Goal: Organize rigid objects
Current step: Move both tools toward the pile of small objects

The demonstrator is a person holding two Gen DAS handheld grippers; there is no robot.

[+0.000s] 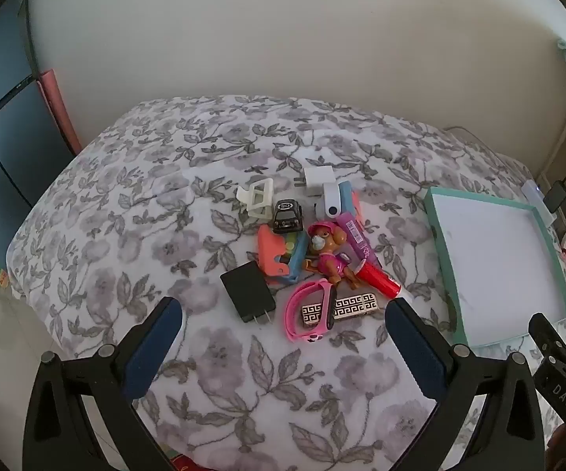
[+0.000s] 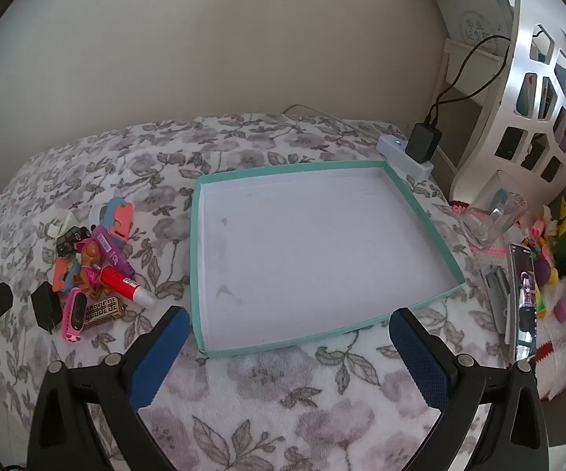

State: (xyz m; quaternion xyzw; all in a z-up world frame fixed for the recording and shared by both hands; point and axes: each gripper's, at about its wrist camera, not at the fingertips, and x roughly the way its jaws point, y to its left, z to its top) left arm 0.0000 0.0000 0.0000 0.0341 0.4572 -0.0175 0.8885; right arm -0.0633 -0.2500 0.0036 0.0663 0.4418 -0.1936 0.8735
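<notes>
- Left wrist view: the left gripper (image 1: 283, 314) fills the bottom of the frame, its two blue-padded fingers spread wide apart with nothing between them, above a floral bedspread (image 1: 134, 212).
- At the centre of this view sits a tight pile of small items: a black charger (image 1: 247, 291) at the lower left of the pile, a pink wristband (image 1: 311, 314) lying over a gold patterned bar (image 1: 355, 305), and a brown toy dog in pink (image 1: 328, 251) in the middle.
- Higher in the pile are a black toy car (image 1: 287, 216), a white clip (image 1: 255, 196) and a white plug (image 1: 318, 176); a red and purple tube (image 1: 365, 259) slants along the right side.
- A shallow teal-edged tray (image 1: 434, 216), white inside, lies at the right of the frame, near the pile but apart from it.
- Right wrist view: the right gripper (image 2: 289, 322) is likewise wide open and holding nothing, with the tray at frame centre, just above its fingertips.
- The pile appears at the left edge; a standing phone (image 2: 522, 302) is at the right edge.
</notes>
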